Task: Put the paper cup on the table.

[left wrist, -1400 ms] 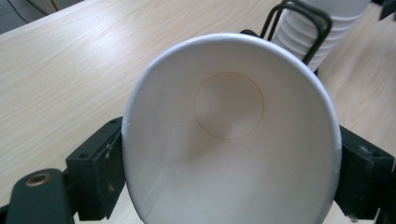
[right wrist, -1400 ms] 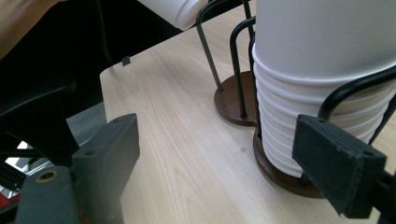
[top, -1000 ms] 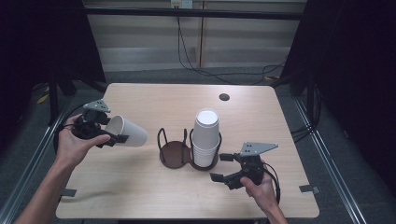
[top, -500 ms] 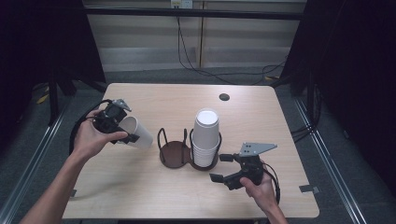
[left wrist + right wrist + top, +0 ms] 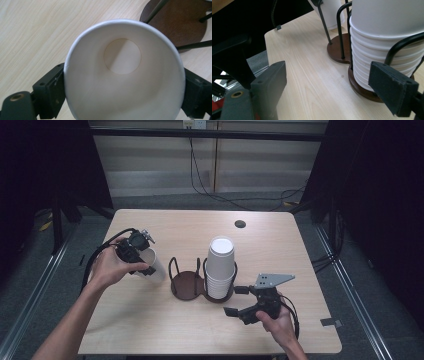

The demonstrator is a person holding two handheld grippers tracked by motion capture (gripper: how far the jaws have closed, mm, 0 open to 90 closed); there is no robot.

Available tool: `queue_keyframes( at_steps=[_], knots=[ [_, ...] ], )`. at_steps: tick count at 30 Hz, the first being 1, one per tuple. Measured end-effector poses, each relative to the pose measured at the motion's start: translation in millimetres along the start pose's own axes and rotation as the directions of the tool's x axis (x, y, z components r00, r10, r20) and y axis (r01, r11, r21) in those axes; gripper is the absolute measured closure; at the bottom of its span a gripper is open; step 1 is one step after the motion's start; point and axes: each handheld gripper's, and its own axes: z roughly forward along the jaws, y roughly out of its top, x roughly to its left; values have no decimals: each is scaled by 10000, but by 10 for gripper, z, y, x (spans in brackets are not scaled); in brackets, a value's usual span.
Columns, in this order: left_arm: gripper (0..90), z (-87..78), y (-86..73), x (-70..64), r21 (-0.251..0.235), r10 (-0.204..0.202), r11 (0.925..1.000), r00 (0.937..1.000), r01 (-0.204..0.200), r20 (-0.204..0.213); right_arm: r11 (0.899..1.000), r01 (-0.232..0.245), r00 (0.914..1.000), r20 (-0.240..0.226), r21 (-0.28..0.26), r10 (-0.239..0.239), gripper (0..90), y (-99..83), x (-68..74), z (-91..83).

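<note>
Left tool (image 5: 137, 255) is clamped on a single cup (image 5: 154, 266), one jaw on each side of the rim, and you can see it plainly in the left gripper view: cup (image 5: 123, 75) mouth toward the camera, black jaws pinching the rim at nine and three. A second ago that cup was out near the table's nine o'clock edge, lying over with its mouth away from the holder. Now the hand has swung it inward and it sits just beside the holder (image 5: 187, 285), at the holder's ten o'clock, bottom end leading toward the empty ring. That closes most of the gap, so my read is the carry is nearly over and the drop into the empty ring is the step coming up.

Right tool (image 5: 239, 301) has not moved at all. Jaws spread wide, nothing between them, parked at the stack's five o'clock. From the right gripper view the stack (image 5: 384, 45) fills the far ring of the holder (image 5: 339, 51), with the right jaw close to the wire but apart from it. The stack (image 5: 220, 267) stands upright in the right ring, at the table's centre.

What's needed next, I'd say: tip the cup upright and line it over the empty ring. The wire loops are the hazard; a tilted cup could catch one.
</note>
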Motion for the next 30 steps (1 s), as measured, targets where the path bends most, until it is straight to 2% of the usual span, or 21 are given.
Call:
queue_keyframes(
  at_steps=[5,6,9,10,11,12,16,21,25,27,28,30],
  knots=[
    [100,70,40,-68,89,247,9997,9995,-246,-209,10000,-46,10000,70,47,45,154,-3,-4,5],
    [100,87,58,-72,248,343,9991,9992,-338,-210,10000,-55,9999,106,39,55,154,-4,-8,6],
    [92,125,91,-78,345,276,9990,9993,-268,-256,10000,-63,9999,113,38,63,153,-7,-8,3],
    [90,133,117,-85,455,367,9983,9990,-355,-261,10000,-45,9999,104,44,45,154,-7,-5,3],
    [86,133,117,-85,455,367,9983,9990,-355,-261,10000,-45,9999,104,44,45,154,-7,-5,3],
    [83,137,129,-93,481,558,9973,9983,-549,-186,9999,-64,9999,84,83,64,153,-8,-6,7],
    [73,175,148,-132,320,634,9975,9977,-626,-254,9999,-67,10000,59,129,66,154,-15,-7,16],
    [60,256,184,-129,375,380,9986,9993,-378,-59,9997,-105,9999,66,206,104,154,-22,-14,27],
    [59,263,198,-111,479,103,9988,9999,-103,2,9997,-149,9998,106,177,147,153,-30,-22,21],
    [57,269,195,-93,555,126,9984,9999,-129,53,9998,-156,9998,112,145,154,154,-34,-27,15],
    [58,268,192,-90,541,-14,9985,10000,9,75,9998,-168,9998,115,146,167,154,-34,-29,16],
    [59,265,186,-80,468,0,9989,9996,-13,293,9997,-163,9998,115,180,161,153,-35,-30,20]
  ],
)
